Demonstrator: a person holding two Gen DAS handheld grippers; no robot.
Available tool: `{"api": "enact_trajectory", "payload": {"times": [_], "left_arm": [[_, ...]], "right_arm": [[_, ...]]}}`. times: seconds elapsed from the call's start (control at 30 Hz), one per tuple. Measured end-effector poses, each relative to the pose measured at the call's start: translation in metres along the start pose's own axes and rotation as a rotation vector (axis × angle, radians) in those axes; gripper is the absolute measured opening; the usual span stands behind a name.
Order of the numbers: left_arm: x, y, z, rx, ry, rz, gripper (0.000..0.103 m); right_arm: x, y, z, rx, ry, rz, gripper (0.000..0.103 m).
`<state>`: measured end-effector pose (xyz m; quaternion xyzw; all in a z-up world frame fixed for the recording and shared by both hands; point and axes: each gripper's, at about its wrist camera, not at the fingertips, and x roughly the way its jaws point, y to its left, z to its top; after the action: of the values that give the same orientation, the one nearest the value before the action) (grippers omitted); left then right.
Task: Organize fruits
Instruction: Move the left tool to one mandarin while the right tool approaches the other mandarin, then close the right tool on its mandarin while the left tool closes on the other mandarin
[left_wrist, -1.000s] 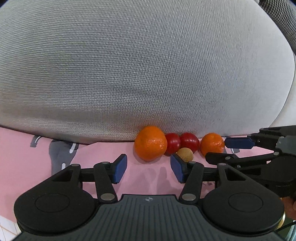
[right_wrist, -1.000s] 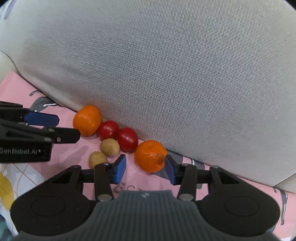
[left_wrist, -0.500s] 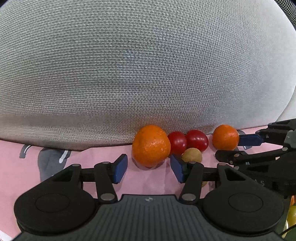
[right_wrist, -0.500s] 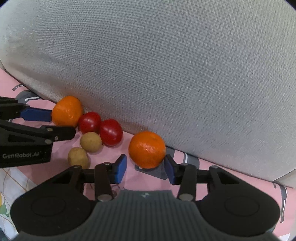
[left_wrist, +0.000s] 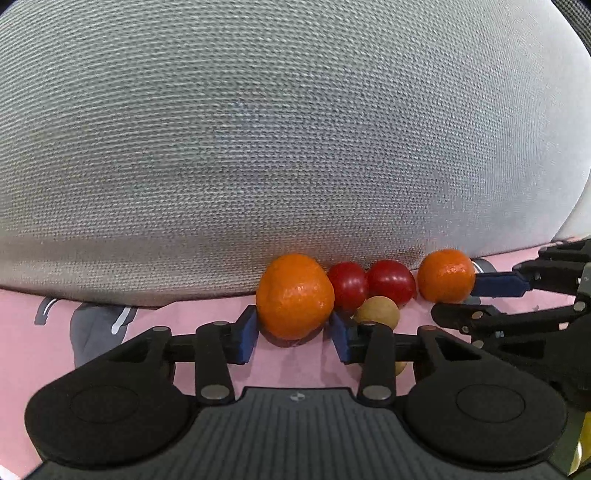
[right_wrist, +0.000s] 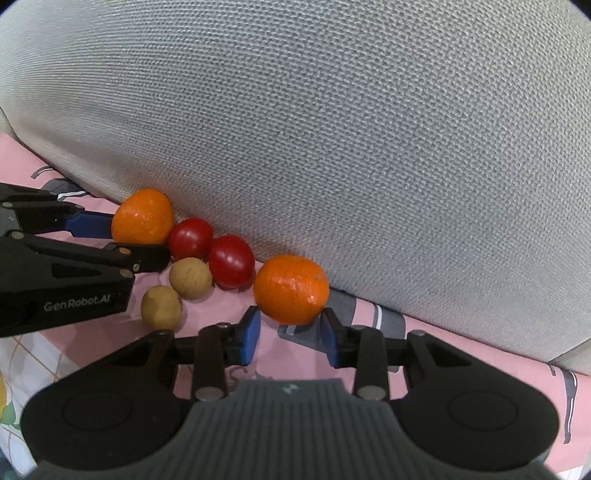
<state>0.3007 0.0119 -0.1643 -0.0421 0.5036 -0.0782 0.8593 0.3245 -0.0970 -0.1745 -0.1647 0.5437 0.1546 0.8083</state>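
Both tongs, left tongs (left_wrist: 293, 328) and right tongs (right_wrist: 290, 330), have just been closing, each now pinching its own mandarin (left_wrist: 294, 295) (right_wrist: 291, 294) where the fruit sits wedged against the grey cushion (left_wrist: 295, 147), seemingly ready to lift them for sorting.

grey woven cushion (left_wrist: 295, 129) at back, pink printed cloth (right_wrist: 461, 354) below
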Motion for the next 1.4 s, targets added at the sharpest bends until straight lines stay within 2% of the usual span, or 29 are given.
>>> {"api": "enact_trajectory", "payload": {"times": [0.17,0.2,0.23,0.27,0.37,0.57,0.63,0.7,0.97,1.2,1.23,1.4], "left_arm": [[-0.017,0.008,0.002,-0.039,-0.030,-0.016,0.046],[-0.021,0.008,0.002,-0.044,-0.036,-0.015,0.046],[-0.025,0.010,0.003,-0.049,-0.040,-0.013,0.046],[-0.028,0.010,0.003,-0.053,-0.042,-0.013,0.046],[-0.037,0.010,0.001,-0.059,-0.037,-0.013,0.046],[-0.054,0.016,-0.005,-0.074,-0.019,-0.025,0.046],[-0.048,0.025,-0.004,-0.082,-0.007,-0.023,0.046],[-0.047,0.030,-0.007,-0.096,0.006,-0.019,0.046],[-0.031,0.047,-0.014,-0.137,0.060,-0.026,0.046],[-0.018,0.052,-0.010,-0.156,0.048,-0.037,0.047],[-0.018,0.052,-0.009,-0.159,0.049,-0.033,0.047],[-0.012,0.053,-0.005,-0.174,0.052,-0.010,0.047]], "right_arm": [[-0.024,0.008,-0.006,-0.011,-0.026,-0.008,0.029],[-0.027,0.009,-0.006,-0.012,-0.032,-0.014,0.015],[-0.032,0.010,-0.005,-0.016,-0.040,-0.019,0.006],[-0.036,0.010,-0.005,-0.017,-0.048,-0.015,0.006],[-0.045,0.016,-0.005,-0.026,-0.053,-0.002,0.006],[-0.043,0.016,-0.007,-0.024,-0.039,-0.034,0.010],[-0.043,0.014,-0.004,-0.030,-0.042,-0.041,0.025],[-0.039,0.013,0.000,-0.043,-0.041,-0.052,0.033],[-0.021,0.015,0.008,-0.046,0.023,-0.052,0.032],[-0.002,0.010,0.006,-0.031,0.039,-0.062,0.029],[-0.001,0.008,0.005,-0.026,0.040,-0.062,0.026],[0.002,0.001,0.002,-0.002,0.040,-0.041,0.026]]}}
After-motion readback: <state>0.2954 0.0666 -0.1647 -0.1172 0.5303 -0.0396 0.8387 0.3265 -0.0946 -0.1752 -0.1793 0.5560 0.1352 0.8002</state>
